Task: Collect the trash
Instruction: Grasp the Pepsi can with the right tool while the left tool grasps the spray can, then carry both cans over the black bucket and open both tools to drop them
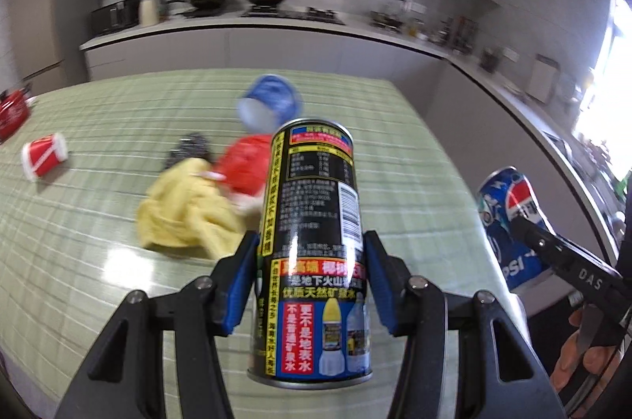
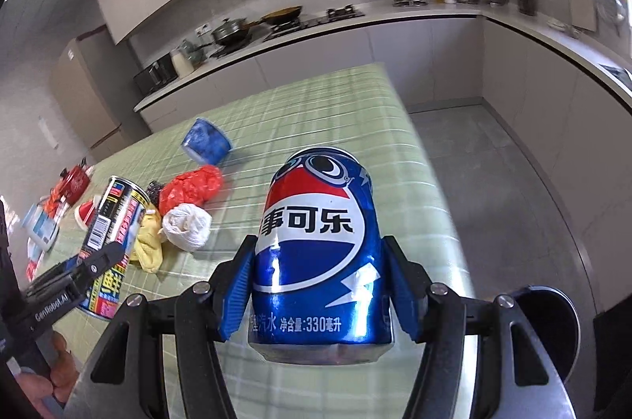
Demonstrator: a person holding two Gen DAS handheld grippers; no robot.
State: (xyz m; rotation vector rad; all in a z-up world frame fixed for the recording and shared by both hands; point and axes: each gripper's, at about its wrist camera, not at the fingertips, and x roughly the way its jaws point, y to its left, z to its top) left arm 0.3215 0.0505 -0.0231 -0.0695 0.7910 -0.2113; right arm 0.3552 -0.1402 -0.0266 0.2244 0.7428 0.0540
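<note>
My left gripper is shut on a tall black drink can and holds it above the green checked table. My right gripper is shut on a blue Pepsi can, held past the table's right edge. Each can shows in the other view: the Pepsi can at right, the black can at left. On the table lie a blue paper cup, a red plastic bag, a white paper wad, a yellow cloth and a red paper cup.
A dark round bin stands on the floor below the table's right edge. A dark scrubber lies behind the yellow cloth. Red items and packets sit at the table's far left. A kitchen counter with stove and pots runs behind.
</note>
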